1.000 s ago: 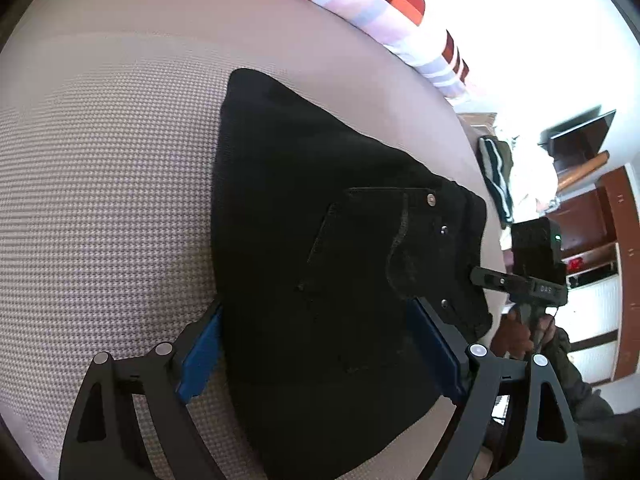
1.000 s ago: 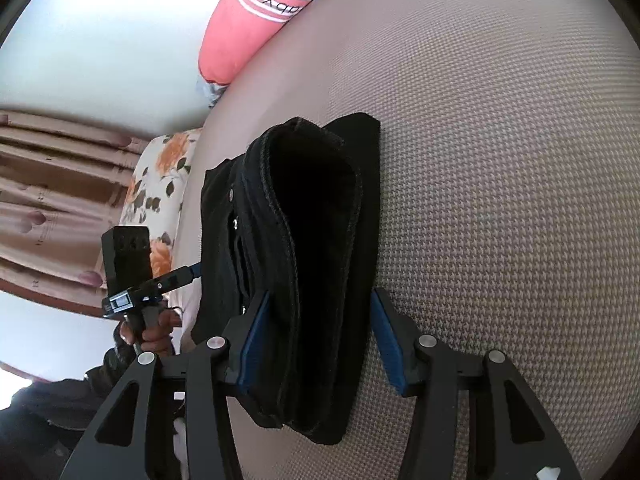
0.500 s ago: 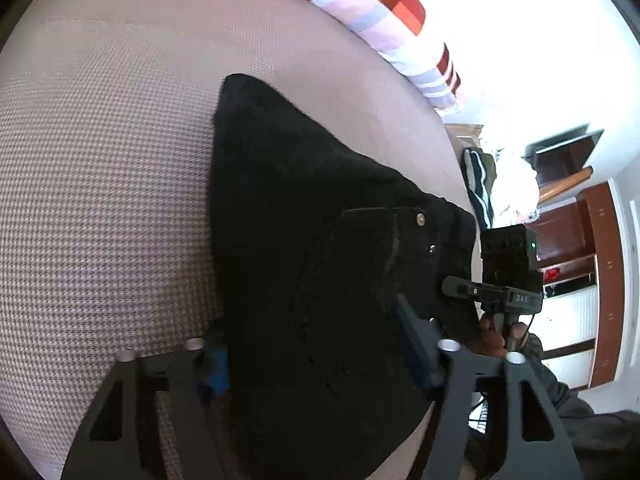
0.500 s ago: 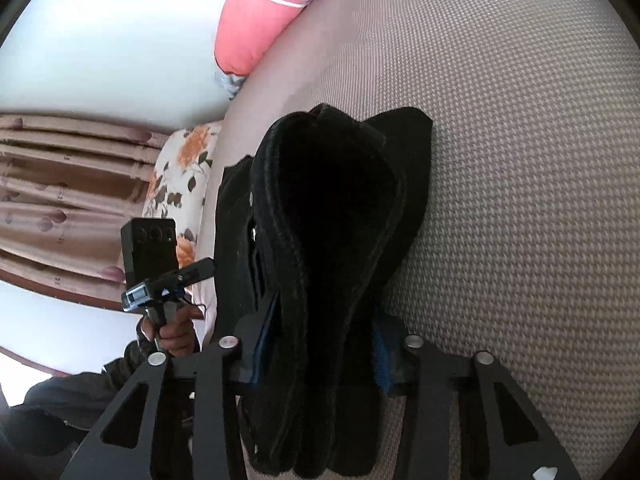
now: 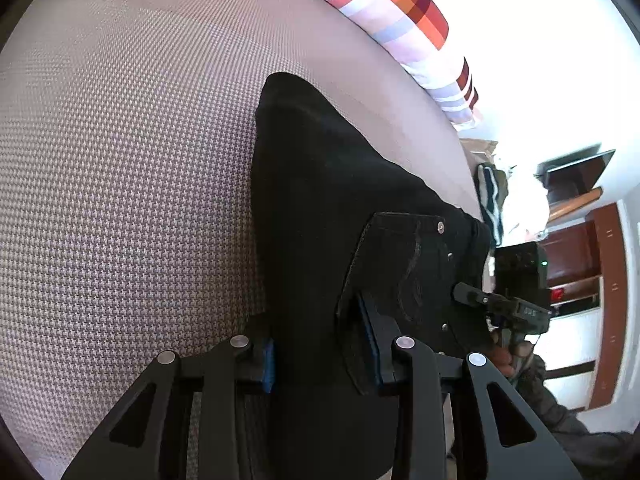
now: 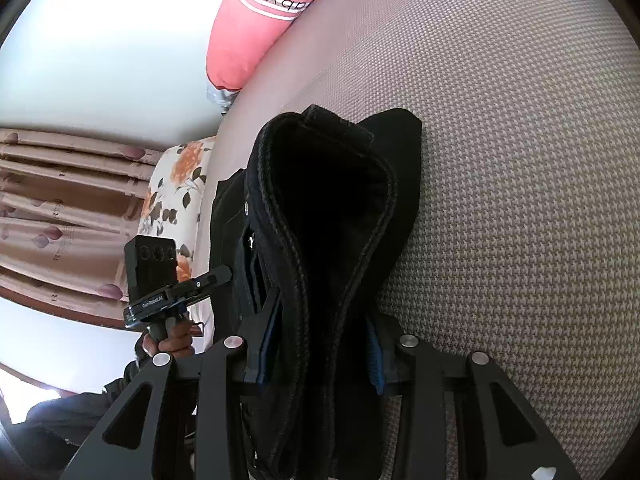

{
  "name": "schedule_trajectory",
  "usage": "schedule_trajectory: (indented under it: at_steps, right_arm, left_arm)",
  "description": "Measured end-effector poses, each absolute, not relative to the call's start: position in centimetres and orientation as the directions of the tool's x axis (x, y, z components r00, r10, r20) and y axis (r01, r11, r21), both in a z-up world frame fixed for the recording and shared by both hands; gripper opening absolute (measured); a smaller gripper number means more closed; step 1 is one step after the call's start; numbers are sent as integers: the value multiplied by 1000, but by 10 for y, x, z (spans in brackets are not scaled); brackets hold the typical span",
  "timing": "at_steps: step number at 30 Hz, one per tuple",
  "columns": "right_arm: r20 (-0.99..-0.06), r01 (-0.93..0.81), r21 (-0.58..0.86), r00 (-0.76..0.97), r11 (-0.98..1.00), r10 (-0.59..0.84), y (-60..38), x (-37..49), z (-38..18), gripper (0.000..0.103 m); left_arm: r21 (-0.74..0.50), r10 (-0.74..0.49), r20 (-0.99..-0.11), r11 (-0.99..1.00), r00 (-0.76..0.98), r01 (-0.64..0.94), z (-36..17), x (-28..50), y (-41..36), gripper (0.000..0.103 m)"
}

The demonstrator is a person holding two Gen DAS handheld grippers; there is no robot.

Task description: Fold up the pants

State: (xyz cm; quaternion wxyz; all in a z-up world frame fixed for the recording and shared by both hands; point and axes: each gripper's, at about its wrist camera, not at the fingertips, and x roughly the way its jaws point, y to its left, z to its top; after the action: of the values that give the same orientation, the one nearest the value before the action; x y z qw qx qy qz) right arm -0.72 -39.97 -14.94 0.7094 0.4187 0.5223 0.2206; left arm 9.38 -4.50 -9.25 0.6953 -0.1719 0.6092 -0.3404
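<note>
Black folded pants [image 5: 320, 200] lie on a houndstooth bed cover [image 5: 120, 160], back pocket up. My left gripper [image 5: 320, 354] has its jaws closing on the near edge of the pants, and both blue pads press into the fabric. In the right wrist view the pants [image 6: 332, 200] show as a thick stack of folded layers. My right gripper [image 6: 320, 348] is closing around that stack, with its pads squeezing it from both sides. Each gripper shows in the other's view at the far side of the pants: the right gripper [image 5: 516, 304] and the left gripper [image 6: 168, 292], each held by a hand.
A striped pink pillow [image 5: 400, 12] lies at the head of the bed, with a floral pillow [image 6: 172, 184] and curtains [image 6: 60, 200] beyond the bed's edge. Brown cabinets [image 5: 580, 248] and dark clothing [image 5: 490, 200] stand past the other side.
Both grippers have narrowed onto the pants, the left one from wide open to pinching the edge. The stack bulges upward between the right pads. Neither hand has shifted much.
</note>
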Motion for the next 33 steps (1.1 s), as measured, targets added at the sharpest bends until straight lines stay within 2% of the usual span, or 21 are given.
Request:
schedule_trajectory:
  at_steps: [6,16,21,28,33]
  right_arm:
    - [-671,143,722,381,677,636,-380,-11,-128,35]
    - [-741,164,634,410,756,532,-358,-5,-105,26]
    - [-750,172,617,422,768,508,-351,-5,-95,25]
    - [-761,170,602,418,780,496,-336,-5,-84,24]
    - [-755,157,611,409,776,512,-327,4,-82,24]
  left_arm:
    - [-554,-605,-792,769,83,320,-84,87,-65,33]
    - [-369,-471,-864,832,176,415,-64,75,-102,21]
    - [-363,-468,-862,837,193,409,-57,72,-102,16]
    - [-275,-428,-869,836,250,475,-40,59,-106,16]
    - [-262,-421,-866,842,271,472,-32,62,-96,16]
